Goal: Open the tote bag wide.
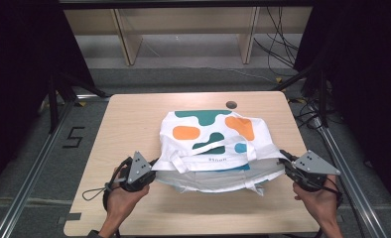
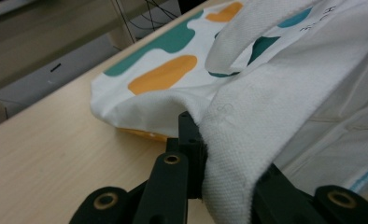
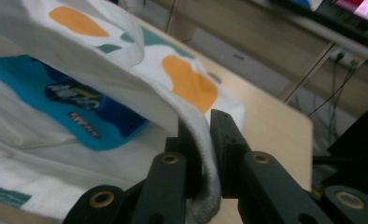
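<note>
Near the table's (image 1: pixel 134 114) front edge, the left gripper (image 1: pixel 151 167) and right gripper (image 1: pixel 284 159) each clamped their jaws on the tote bag's (image 1: pixel 208 131) open rim.

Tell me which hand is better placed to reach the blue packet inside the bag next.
Right, probably. The blue packet lies just beyond the right gripper, though it and the left gripper both clamp the bag rim.

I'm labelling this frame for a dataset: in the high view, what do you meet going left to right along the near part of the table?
Left gripper → white tote bag, its open rim stretched between both grippers → right gripper.
</note>
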The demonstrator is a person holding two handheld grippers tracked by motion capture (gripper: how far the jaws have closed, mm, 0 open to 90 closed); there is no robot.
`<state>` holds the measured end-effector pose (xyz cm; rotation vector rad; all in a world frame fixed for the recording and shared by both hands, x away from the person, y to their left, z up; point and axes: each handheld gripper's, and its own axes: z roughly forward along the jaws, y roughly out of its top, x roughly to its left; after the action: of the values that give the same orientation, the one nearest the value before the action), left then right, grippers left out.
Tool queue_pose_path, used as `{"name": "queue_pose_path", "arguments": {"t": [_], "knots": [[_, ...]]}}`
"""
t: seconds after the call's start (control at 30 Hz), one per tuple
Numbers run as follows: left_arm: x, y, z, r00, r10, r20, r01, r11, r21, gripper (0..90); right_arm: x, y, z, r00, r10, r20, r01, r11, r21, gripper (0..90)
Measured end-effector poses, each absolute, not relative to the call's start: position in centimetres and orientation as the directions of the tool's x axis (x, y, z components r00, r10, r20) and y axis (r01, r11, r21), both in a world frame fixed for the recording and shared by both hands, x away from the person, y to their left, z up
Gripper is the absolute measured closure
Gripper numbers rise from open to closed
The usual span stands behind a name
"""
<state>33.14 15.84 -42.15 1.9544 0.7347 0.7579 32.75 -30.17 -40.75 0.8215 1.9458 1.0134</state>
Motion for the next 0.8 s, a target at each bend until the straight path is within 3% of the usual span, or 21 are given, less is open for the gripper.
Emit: {"name": "queue_pose_path", "arguments": {"t": [0.33,0.6,0.7,0.8], "knots": [[32.6,16.0,-36.0,0.594,0.739,0.317,0.003,-0.396,0.918,86.1,32.9,-30.0,-34.5,-0.455,0.790,-0.411,0.052,0.484,0.873,84.7],[31.2,16.2,-32.8,0.572,0.744,0.345,-0.080,-0.368,0.926,86.6,32.5,-30.0,-31.1,-0.454,0.792,-0.408,0.016,0.465,0.885,85.2],[30.5,16.5,-31.0,0.566,0.722,0.399,-0.136,-0.396,0.908,86.8,32.0,-29.5,-29.4,-0.444,0.765,-0.466,-0.012,0.515,0.857,85.5],[30.3,16.7,-30.2,0.572,0.726,0.381,-0.149,-0.365,0.919,86.8,31.8,-29.4,-28.4,-0.442,0.753,-0.488,-0.022,0.534,0.845,85.6]]}}
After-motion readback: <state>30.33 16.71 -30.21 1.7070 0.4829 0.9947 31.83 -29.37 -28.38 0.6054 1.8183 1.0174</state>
